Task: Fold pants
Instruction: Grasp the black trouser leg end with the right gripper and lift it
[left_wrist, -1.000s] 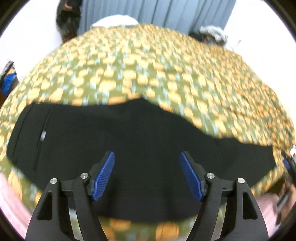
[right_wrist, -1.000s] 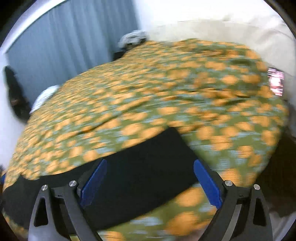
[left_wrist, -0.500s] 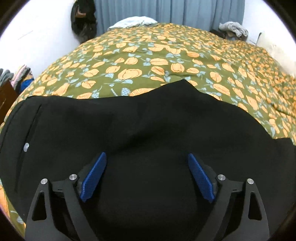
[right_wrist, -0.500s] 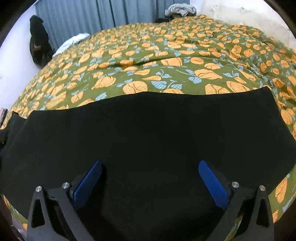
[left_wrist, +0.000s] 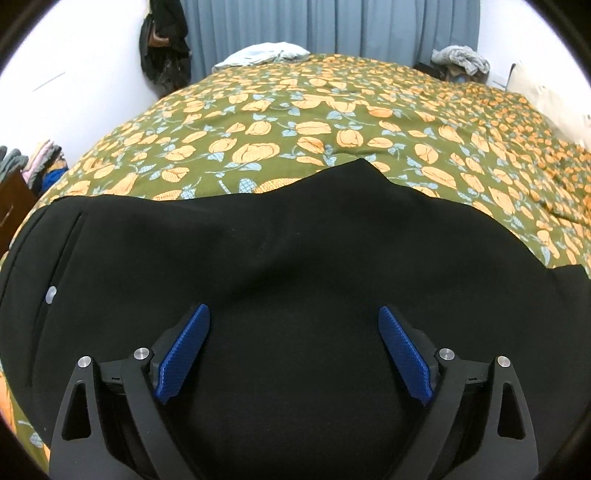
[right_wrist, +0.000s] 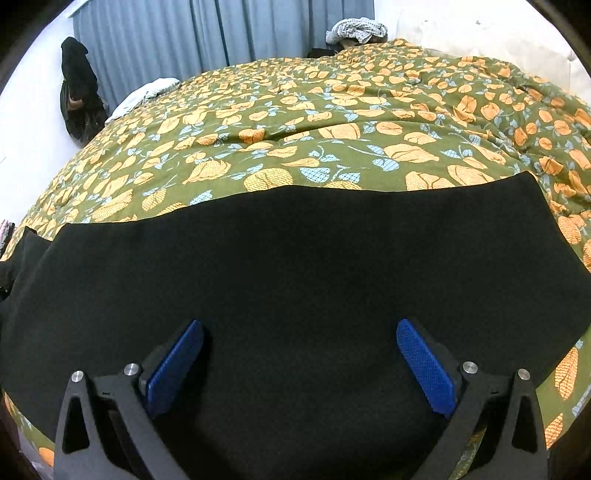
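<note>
One pair of black pants (left_wrist: 295, 251) lies spread flat along the near edge of a bed, on top of a green bedspread (left_wrist: 332, 122) printed with orange flowers and pale blue leaves. In the left wrist view the waist end shows at the left, with a small pale button (left_wrist: 50, 293) beside a long seam or pocket line, and the far edge of the cloth rises to a soft peak near the middle before sloping down to the right. In the right wrist view the pants (right_wrist: 295, 266) run as a broad dark band, their far edge nearly straight, ending in a squared corner at the right that looks like a leg hem. Both tools hang over the dark cloth with nothing between their blue pads: the left gripper (left_wrist: 293, 354) has its jaws spread wide, and the right gripper (right_wrist: 299, 365) is likewise parted wide; whether either touches the fabric cannot be told. Beyond the bed, blue-grey curtains (left_wrist: 332, 26) cover the far wall. Some dark clothing or a bag (left_wrist: 164, 44) hangs on the white wall at the left, a pale crumpled cloth (left_wrist: 266, 55) rests at the far end of the bedspread, and a grey heap of fabric (left_wrist: 461, 59) sits at the far right corner.
</note>
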